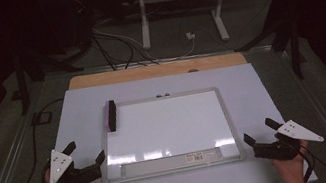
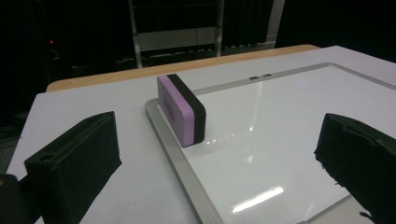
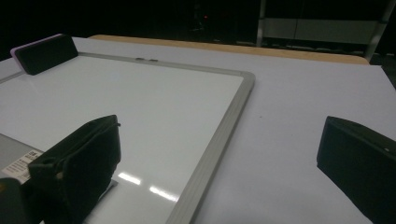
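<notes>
Nearest you, your two hands rest at the table's near edge, each wrapped around its tongs from below, wrists low and sleeves just showing. Your left gripper (image 1: 85, 153) sits just off the near left corner of the whiteboard (image 1: 168, 131), jaws spread wide with nothing between them, pointing forward and slightly inward. Your right gripper (image 1: 258, 130) mirrors it just off the board's near right corner, jaws likewise wide apart and empty, angled inward toward the frame.

Between the two tongs lies the whiteboard, flat on the white table cover (image 1: 78, 111), its surface bare and glossy, a label strip along the near edge. Open cover runs beside each gripper, outward to the table's sides.

Farther ahead of your left gripper, the eraser (image 2: 181, 109) stands on its long edge at the board's far left corner, purple face outward, dark felt toward the board, touching the frame. Beyond it a wooden table edge (image 1: 157, 70) shows.
</notes>
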### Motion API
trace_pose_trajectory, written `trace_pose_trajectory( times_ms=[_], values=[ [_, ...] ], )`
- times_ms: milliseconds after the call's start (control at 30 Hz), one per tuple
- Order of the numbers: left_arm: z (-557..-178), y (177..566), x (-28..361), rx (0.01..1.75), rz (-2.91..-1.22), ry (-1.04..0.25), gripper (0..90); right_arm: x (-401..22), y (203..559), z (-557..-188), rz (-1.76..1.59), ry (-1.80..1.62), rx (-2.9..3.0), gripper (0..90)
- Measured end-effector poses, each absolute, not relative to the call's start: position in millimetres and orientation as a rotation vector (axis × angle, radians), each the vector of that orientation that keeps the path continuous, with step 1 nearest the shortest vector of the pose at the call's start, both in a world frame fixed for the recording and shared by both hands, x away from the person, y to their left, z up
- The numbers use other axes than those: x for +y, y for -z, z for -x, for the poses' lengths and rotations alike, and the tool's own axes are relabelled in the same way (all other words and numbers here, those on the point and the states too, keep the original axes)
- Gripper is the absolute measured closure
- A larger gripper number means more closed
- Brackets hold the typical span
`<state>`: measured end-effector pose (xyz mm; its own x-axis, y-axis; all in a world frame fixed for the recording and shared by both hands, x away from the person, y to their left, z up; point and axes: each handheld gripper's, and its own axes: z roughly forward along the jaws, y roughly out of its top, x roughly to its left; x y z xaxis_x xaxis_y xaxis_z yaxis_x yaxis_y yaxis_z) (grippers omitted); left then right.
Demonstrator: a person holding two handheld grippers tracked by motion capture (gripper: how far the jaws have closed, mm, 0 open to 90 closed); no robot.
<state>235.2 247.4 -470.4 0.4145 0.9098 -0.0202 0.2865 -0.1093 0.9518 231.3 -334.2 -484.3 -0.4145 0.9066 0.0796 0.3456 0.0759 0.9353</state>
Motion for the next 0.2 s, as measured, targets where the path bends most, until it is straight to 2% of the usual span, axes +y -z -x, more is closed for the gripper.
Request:
trace_pose_trajectory(
  times_ms=[200],
  values=[
    [-235.6, 471.9, 250.0, 1.079, -1.634, -0.761, 0.7, -331.8, 485.3, -232.3, -1.246, -1.321, 1.824, 0.1]
  ],
)
